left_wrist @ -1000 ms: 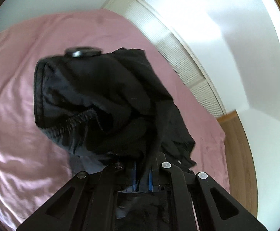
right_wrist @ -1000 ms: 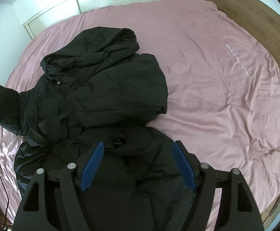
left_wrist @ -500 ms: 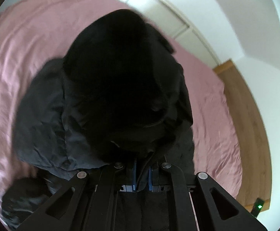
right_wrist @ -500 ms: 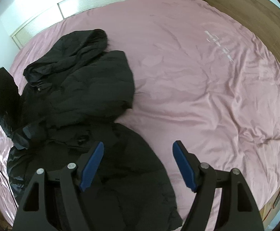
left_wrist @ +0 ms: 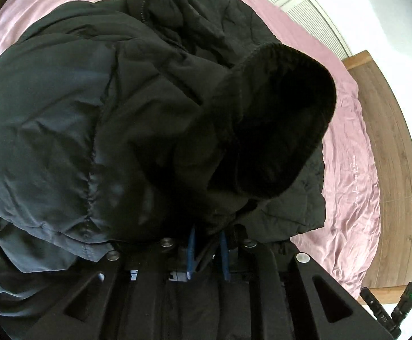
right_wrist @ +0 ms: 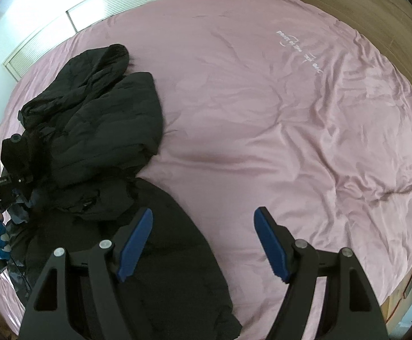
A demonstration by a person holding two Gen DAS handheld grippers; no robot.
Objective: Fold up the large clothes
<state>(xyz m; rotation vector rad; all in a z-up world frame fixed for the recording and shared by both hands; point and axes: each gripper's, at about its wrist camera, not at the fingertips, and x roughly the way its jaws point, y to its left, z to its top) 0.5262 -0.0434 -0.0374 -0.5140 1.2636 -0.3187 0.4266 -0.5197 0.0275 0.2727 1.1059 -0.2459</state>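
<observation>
Left gripper (left_wrist: pixel 207 250) jaws clenched on jacket (left_wrist: pixel 106 107) sleeve; thin pinch, fabric may slip loose. Right gripper (right_wrist: pixel 203 243) jaws released, empty over bed (right_wrist: pixel 262 113).

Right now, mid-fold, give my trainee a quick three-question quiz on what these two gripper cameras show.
1. True or false: the right gripper is clamped on the jacket.
2. What is pinched between the left gripper pads?
3. The bed sheet is: A white, B pink, C grey.

Key:
1. False: its jaws stand open, nothing between them.
2. A fold of the black jacket, near its cuff.
3. B
</observation>
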